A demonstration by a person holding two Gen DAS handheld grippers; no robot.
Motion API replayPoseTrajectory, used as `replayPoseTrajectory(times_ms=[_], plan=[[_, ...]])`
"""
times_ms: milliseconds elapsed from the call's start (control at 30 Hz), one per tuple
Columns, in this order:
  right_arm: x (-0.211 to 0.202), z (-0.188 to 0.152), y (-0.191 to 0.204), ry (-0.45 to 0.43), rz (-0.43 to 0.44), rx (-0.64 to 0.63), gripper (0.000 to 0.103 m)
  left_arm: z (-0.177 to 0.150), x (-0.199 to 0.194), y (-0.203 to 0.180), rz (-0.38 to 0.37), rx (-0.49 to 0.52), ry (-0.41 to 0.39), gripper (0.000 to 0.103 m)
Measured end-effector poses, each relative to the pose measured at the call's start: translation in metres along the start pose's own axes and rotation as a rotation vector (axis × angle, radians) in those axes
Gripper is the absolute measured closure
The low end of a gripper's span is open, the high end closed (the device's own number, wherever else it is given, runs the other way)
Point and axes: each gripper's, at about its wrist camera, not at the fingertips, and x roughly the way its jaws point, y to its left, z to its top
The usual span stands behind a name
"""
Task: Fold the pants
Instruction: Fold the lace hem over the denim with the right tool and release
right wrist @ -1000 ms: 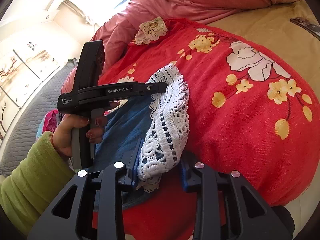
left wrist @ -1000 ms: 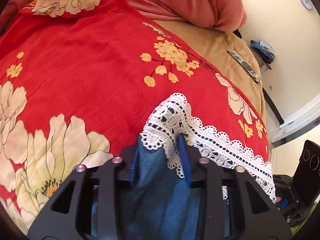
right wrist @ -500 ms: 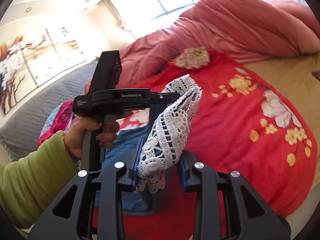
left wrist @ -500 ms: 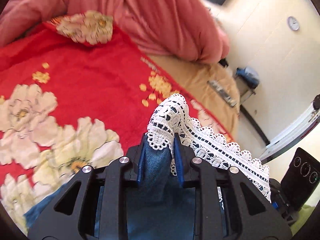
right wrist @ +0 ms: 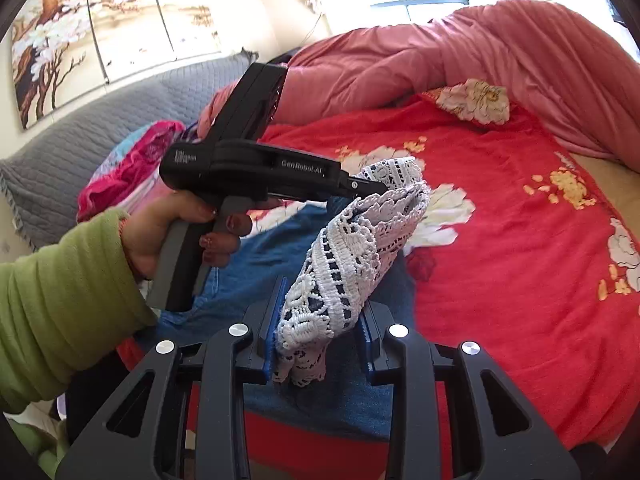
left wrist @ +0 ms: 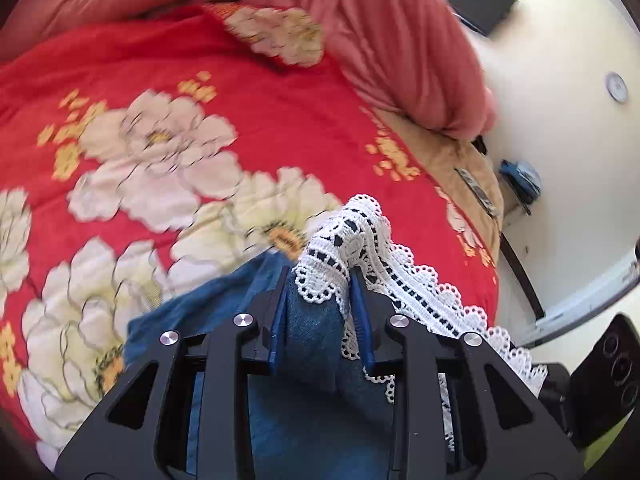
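Left tool (left wrist: 318,304): pinching lace hem (left wrist: 340,252) of denim pants (left wrist: 304,420); jaws just opened slightly, cloth between. Pants lifted over red floral bed cover (left wrist: 280,92). Right tool (right wrist: 320,330): clamped on same hem's other corner. Judgement: soft, limp, light; lace snag-prone; grip hem corners.

pants (right wrist: 280,248) on blanket (right wrist: 500,240) | duvet (right wrist: 480,48) behind blanket

Blue denim pants (left wrist: 312,420) edged in white openwork lace (right wrist: 352,248) lie on a red blanket (right wrist: 500,240) printed with cream and yellow flowers; behind the blanket, a plain pink quilt (right wrist: 480,48).
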Motion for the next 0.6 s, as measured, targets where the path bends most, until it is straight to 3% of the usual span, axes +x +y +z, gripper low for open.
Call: replayPoseTrajectory(times_ms=[67, 167, 300, 500, 600], plan=[[0.009, -0.002, 0.008, 0.027, 0.001, -0.025, 0.074, -0.001, -0.004, 0.01, 0.003, -0.053, -0.003, 0.078], [0.018, -0.004, 0.025, 0.049, -0.005, -0.087, 0.072, -0.006, -0.023, 0.028, -0.034, -0.14, -0.031, 0.063], [0.026, -0.008, 0.054, 0.064, -0.016, -0.216, 0.07, -0.021, -0.058, 0.051, -0.123, -0.267, -0.099, 0.05], [0.048, -0.025, 0.096, 0.119, 0.005, -0.4, 0.068, -0.066, -0.085, 0.079, -0.238, -0.431, -0.168, 0.042], [0.057, -0.036, 0.109, 0.158, 0.042, -0.453, 0.05, -0.081, -0.081, 0.087, -0.276, -0.471, -0.177, 0.04]])
